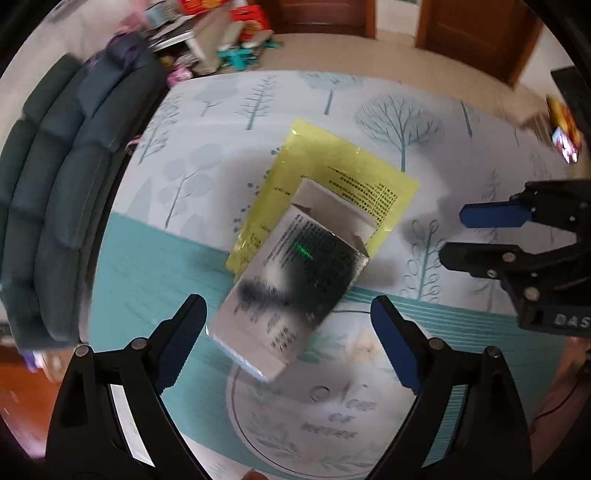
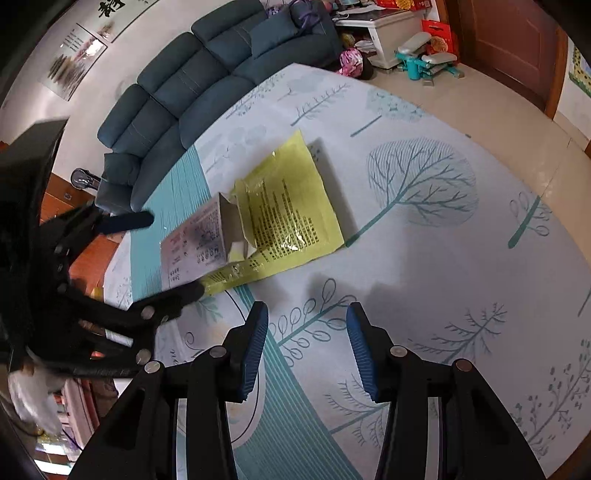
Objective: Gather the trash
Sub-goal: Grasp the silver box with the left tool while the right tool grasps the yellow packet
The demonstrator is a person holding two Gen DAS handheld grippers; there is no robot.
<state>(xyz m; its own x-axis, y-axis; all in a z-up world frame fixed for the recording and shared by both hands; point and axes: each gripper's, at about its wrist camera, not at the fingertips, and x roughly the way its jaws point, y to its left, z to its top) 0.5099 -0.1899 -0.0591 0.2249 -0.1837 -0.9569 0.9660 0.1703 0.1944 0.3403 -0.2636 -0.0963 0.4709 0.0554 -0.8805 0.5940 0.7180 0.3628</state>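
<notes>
A white printed carton [image 1: 288,291] with an open flap lies on a yellow plastic packet [image 1: 332,177], both on the tree-patterned tablecloth [image 1: 406,122]. My left gripper [image 1: 288,328] is open, its blue-padded fingers on either side of the carton's near end, not touching it. In the right wrist view the carton [image 2: 195,243] and the packet [image 2: 291,206] lie ahead to the left, with the left gripper [image 2: 177,254] around the carton. My right gripper [image 2: 306,343] is open and empty over the cloth, to the right of the trash; it also shows in the left wrist view [image 1: 454,236].
A dark teal sofa [image 2: 177,96] runs along the table's left side. A white cabinet [image 2: 384,26], red bags and a teal stepper [image 2: 424,59] stand on the floor beyond the table. Wooden doors [image 2: 517,48] are at the back.
</notes>
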